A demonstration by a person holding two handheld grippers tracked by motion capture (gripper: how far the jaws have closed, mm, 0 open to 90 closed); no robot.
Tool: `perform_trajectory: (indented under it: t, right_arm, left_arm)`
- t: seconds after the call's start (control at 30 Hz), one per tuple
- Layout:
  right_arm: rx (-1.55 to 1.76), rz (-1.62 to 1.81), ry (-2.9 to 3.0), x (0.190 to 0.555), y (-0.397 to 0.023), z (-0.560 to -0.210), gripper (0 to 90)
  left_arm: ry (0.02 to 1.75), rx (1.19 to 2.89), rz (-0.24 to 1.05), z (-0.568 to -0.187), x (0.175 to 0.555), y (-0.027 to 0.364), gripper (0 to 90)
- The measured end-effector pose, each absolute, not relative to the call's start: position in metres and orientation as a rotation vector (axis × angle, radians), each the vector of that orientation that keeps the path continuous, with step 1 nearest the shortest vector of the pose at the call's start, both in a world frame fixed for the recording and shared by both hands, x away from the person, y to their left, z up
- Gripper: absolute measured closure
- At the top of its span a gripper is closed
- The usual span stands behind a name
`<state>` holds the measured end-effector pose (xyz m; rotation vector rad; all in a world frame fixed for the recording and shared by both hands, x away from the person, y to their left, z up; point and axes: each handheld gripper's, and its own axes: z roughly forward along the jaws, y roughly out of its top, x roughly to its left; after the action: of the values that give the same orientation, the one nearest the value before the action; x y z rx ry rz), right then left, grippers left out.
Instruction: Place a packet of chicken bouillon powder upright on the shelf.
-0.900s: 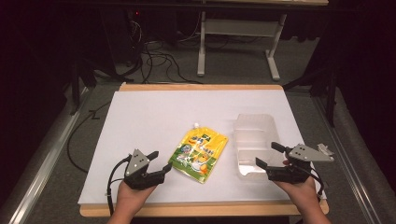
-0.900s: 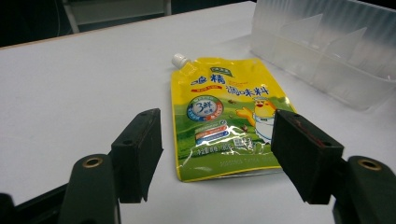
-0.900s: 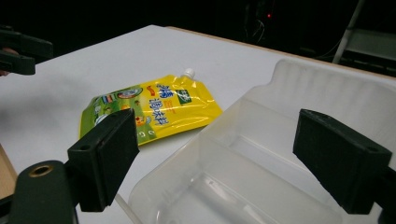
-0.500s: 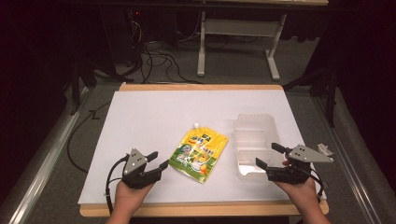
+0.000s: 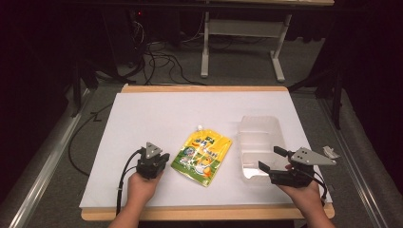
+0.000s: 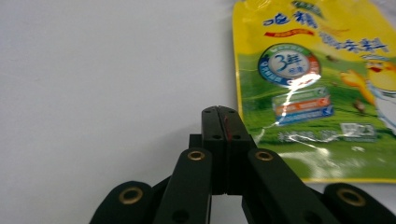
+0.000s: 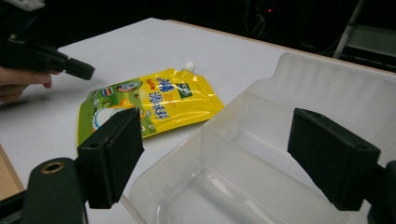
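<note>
White worktop before dark room. We find yellow spouted pouch flat at centre, between both tools, clear tray just right. We judge pouch soft, slick, light; grip top seam by spout. Left tool pressed together, empty; right tool spread wide around tray's near corner, not touching. Fill level unreadable; tray edges faint.

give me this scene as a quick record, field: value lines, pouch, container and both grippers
surface: white table top on a wooden board
pouch: yellow spouted pouch lying flat near the middle, spout pointing away from the person
container: clear plastic container to the right of the pouch, open side up, nothing inside
left gripper: left gripper jaws shut, empty, beside the pouch's near left edge
right gripper: right gripper jaws open, empty, at the container's near end
</note>
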<state>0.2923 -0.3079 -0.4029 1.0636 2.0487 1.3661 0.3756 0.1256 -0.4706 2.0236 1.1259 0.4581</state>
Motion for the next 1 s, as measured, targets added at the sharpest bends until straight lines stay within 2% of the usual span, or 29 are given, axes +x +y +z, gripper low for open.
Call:
perform_trajectory:
  t: [0.3, 1.0]
  right_arm:
    - [1.062, 1.369, 2.05, 0.291, -0.309, -0.404, 20.8]
    - [1.07, 1.373, 2.043, 0.29, -0.311, -0.404, 22.1]
  left_arm:
    - [1.111, 2.085, 0.407, -0.479, 0.381, 0.117, 90.0]
    - [0.871, 2.197, 0.32, -0.476, 0.337, 0.079, 90.0]
